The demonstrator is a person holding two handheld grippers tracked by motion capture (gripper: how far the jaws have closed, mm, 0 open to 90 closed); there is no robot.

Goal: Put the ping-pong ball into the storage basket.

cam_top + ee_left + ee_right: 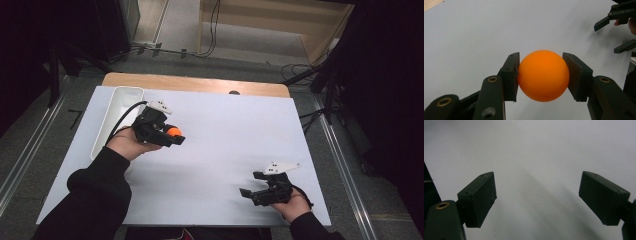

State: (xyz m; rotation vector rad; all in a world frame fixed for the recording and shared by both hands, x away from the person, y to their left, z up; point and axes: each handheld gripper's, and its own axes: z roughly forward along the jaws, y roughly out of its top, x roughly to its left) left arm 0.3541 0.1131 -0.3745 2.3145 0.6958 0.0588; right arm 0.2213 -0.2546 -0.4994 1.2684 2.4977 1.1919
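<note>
Orange ball (543, 75) sits clamped between the two black jaws of the left gripper (541, 75), one pad pressed against each side of it, so the ball is held clear above the white desk (499, 30). In the high view the same ball (173, 132) shows as a small orange spot at the tip of the left gripper (174, 135), which the person's left hand (127, 144) holds over the left half of the desk (225, 130), closer to the far edge than to the near one. Its jaws point toward the right side. Just beside that gripper, along the left edge of the desk, lies a long white tray (112, 117); the ball is outside it, near its far end.

The right gripper (251, 190) rests low near the near right corner of the desk, held by the right hand (295, 205), with its jaws spread wide apart and nothing between them. In the right gripper view the two pads (477, 198) stand far from each other over bare white surface. The two grippers are well apart, and the right one also appears at the upper right of the left gripper view, jaws open.
</note>
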